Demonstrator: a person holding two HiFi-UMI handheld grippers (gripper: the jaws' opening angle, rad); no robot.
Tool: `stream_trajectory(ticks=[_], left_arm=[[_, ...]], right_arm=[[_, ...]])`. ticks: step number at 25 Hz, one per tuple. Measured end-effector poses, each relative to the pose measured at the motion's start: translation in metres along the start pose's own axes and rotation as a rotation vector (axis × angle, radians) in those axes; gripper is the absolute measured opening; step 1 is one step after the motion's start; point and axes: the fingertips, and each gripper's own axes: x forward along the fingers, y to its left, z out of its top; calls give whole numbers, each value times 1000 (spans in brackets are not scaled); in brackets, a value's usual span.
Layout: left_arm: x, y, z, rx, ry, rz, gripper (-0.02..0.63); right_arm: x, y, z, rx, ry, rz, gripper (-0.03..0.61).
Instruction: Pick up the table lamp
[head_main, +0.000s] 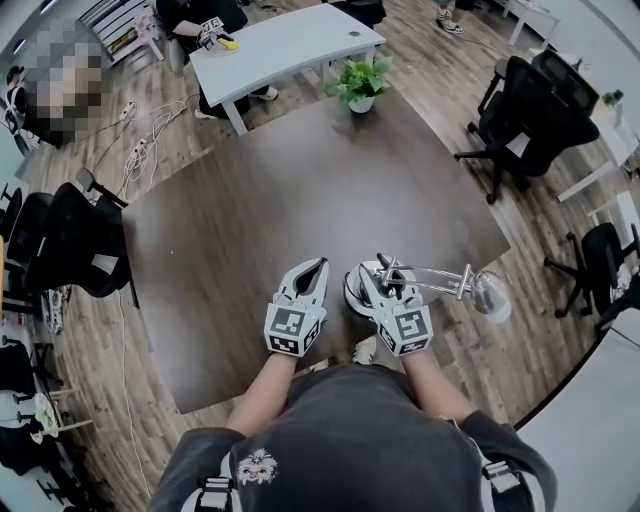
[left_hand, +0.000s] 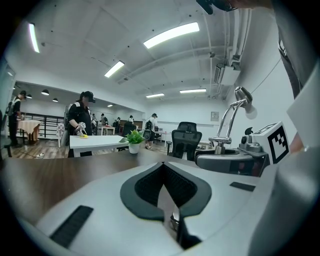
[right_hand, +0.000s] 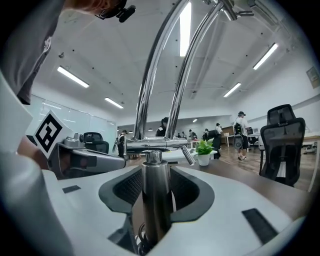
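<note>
The table lamp has a round white-and-black base (head_main: 357, 290), twin chrome arms (head_main: 440, 277) and a small shade (head_main: 493, 297) that reaches right past the table edge. My right gripper (head_main: 381, 282) is over the base and shut on the lamp's upright chrome post (right_hand: 156, 200), which fills the gap between the jaws; the arms (right_hand: 165, 75) rise above it. My left gripper (head_main: 314, 272) hovers just left of the lamp, shut and empty (left_hand: 163, 167). From there the lamp (left_hand: 231, 112) stands up to the right. Whether the base touches the dark table (head_main: 300, 190) is unclear.
A potted plant (head_main: 360, 82) stands at the table's far edge, with a light grey table (head_main: 290, 45) and a person behind it. Black office chairs stand to the right (head_main: 530, 110) and left (head_main: 70, 240). Cables lie on the wooden floor (head_main: 150, 135).
</note>
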Motion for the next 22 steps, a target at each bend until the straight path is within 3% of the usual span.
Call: stream_trajectory(ticks=[9, 22], left_arm=[[-1, -2, -1, 3, 1, 7, 8], [-6, 1, -2, 2, -1, 23, 8]], right_arm=[[-1, -1, 2, -29, -16, -11, 92], [-2, 0, 6, -50, -27, -19, 75]])
